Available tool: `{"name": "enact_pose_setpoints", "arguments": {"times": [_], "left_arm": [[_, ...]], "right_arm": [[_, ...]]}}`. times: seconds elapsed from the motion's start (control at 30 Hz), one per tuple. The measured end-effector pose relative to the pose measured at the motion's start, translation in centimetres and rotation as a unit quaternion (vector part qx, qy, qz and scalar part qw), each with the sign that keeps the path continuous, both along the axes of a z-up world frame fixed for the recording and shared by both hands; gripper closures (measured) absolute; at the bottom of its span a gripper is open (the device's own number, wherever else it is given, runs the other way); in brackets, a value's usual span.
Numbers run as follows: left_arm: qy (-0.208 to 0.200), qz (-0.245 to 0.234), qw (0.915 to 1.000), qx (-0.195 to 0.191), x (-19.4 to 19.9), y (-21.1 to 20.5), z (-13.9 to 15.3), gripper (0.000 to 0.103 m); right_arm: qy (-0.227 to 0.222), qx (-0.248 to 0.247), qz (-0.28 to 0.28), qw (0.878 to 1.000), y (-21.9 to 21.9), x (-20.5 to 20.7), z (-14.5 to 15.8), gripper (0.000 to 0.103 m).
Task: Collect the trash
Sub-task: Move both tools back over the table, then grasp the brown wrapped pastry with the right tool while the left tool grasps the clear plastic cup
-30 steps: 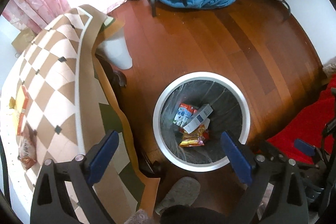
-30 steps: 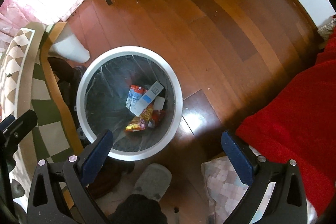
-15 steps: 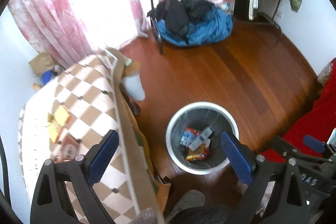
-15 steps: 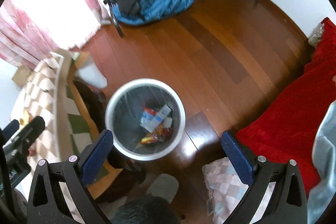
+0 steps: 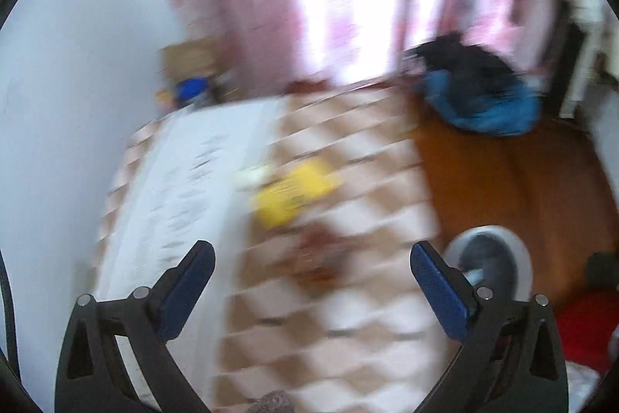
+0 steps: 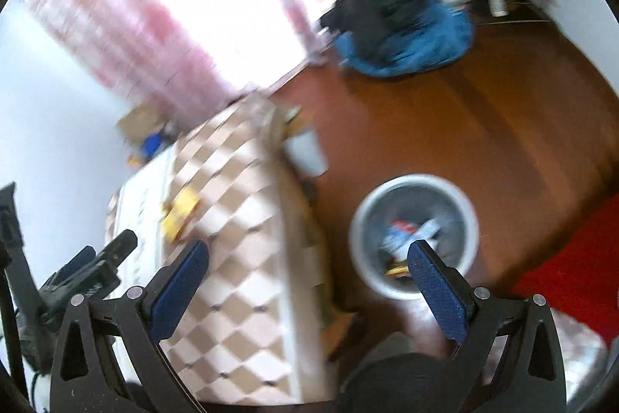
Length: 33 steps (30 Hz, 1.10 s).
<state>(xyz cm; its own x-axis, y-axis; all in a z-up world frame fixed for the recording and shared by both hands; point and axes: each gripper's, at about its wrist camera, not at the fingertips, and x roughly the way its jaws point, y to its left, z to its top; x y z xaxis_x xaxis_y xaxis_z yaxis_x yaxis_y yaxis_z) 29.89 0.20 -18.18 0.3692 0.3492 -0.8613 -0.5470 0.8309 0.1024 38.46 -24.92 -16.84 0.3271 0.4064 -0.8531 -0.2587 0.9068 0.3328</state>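
Both views are showing heavy motion blur. The left gripper (image 5: 311,273) is hovering with its blue-padded jaws spread wide and gripping nothing, above a table covered in a beige-and-white checkered cloth (image 5: 359,312). A flat yellow packet (image 5: 294,192) and a blurred reddish-brown wrapper (image 5: 317,258) are lying on that cloth, well apart from the round white-rimmed trash bin (image 5: 499,258) standing on the reddish-brown wooden floor (image 5: 514,180) beside the table. The right gripper (image 6: 307,269) is likewise standing spread and empty, and between its fingers the table edge is showing. Several colourful wrappers (image 6: 410,235) are sitting inside the bin. Pink floral curtains (image 6: 154,37) are hanging before a bright window, a blue-and-black heap of clothing (image 6: 402,33) is lying on the floor, and a red fabric surface (image 6: 576,258) is bordering the bin.
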Motion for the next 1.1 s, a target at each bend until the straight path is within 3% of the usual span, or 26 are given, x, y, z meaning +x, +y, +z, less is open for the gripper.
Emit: {"name": "enact_pose_setpoints", "arguments": {"times": [0.2, 0.3, 0.53, 0.7, 0.77, 0.9, 0.97, 1.1], "left_arm": [[0.099, 0.109, 0.9891, 0.005, -6.6, 10.2, -8.4, 0.000], [0.123, 0.144, 0.9819, -0.006, -9.6, 13.4, -11.0, 0.000], [0.135, 0.166, 0.9767, -0.023, -12.8, 16.3, -13.0, 0.000], [0.125, 0.158, 0.9787, -0.038, -11.6, 16.9, -13.1, 0.000], [0.119, 0.153, 0.9802, -0.042, -10.5, 17.0, -12.7, 0.000], [0.100, 0.136, 0.9839, -0.058, -8.0, 17.3, -12.1, 0.000], [0.092, 0.130, 0.9849, -0.068, -6.3, 17.8, -12.0, 0.000], [0.084, 0.112, 0.9862, -0.089, -3.0, 18.7, -12.6, 0.000]], "right_arm": [[0.095, 0.006, 0.047, 0.994, 12.6, -0.8, -7.8, 0.000], [0.123, -0.010, 0.056, 0.991, 17.9, -1.0, -11.4, 0.001], [0.140, -0.080, 0.047, 0.986, 25.7, 0.0, -17.1, 0.013], [0.080, -0.161, 0.082, 0.980, 29.0, -1.2, -17.3, 0.027], [0.052, -0.189, 0.104, 0.975, 29.7, -1.8, -17.1, 0.041], [0.014, -0.211, 0.150, 0.966, 29.5, -2.3, -16.5, 0.053], [0.010, -0.217, 0.150, 0.965, 28.6, -1.7, -16.0, 0.060], [0.031, -0.204, 0.123, 0.971, 27.4, 0.9, -15.9, 0.060]]}}
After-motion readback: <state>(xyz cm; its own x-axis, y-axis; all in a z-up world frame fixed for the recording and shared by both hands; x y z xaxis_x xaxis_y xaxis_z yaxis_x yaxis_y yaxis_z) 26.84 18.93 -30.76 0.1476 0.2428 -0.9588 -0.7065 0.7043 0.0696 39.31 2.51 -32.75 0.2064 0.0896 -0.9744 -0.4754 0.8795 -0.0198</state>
